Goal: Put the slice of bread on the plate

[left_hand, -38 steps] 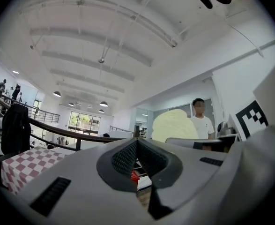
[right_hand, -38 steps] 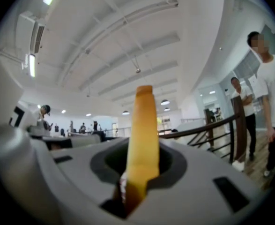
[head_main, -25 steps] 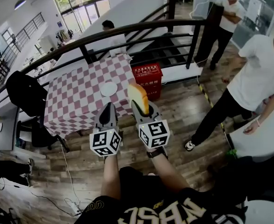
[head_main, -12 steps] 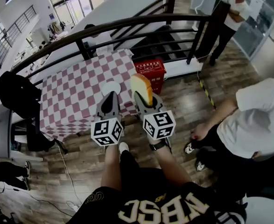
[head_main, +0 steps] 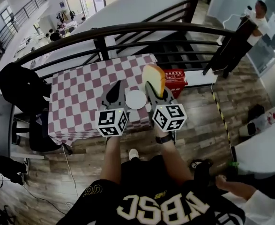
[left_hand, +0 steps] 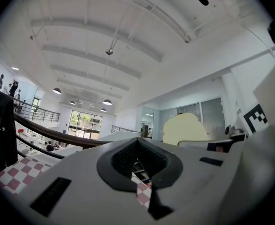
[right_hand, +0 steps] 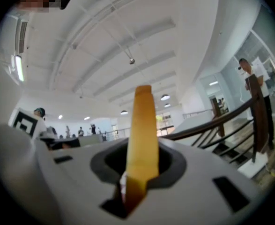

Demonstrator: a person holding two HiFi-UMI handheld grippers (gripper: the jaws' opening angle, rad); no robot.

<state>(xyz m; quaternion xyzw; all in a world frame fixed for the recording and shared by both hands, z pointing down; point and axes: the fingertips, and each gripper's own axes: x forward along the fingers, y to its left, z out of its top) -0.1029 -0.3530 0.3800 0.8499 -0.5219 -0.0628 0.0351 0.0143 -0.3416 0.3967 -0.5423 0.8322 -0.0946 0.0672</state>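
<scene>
Right gripper (head_main: 152, 90): I read the jaws as clamped on the bread (head_main: 153, 78). They pinch its lower edge, and the slice stands upright at 12 o'clock from the jaws. In the right gripper view it shows edge-on between the pads.
Left gripper (head_main: 115, 89): jaws together with nothing between them, carried beside the right one at its 9 o'clock.
Bread location: in the air, held above the near edge of the table (head_main: 76, 97). It does not touch the plate.
Plate (head_main: 136, 99): small, white and bare. It lies on the checked table, at about 7 o'clock from the bread in the head view, between the two grippers.
Weight: I judge it very light, so it puts no load on the grip.
Stiffness: soft crumb with a firmer crust. It holds its shape upright for now, but I expect it to dent under a hard squeeze.
Surface: dry and rough, unlikely to slip.
Fragility: it can tear or crumble if twisted.
Hold point: I would keep the present grip near the crust edge, with light pressure.
Release note: I judge a tilt toward flat is needed before the jaws part, since an upright slice would topple.
</scene>
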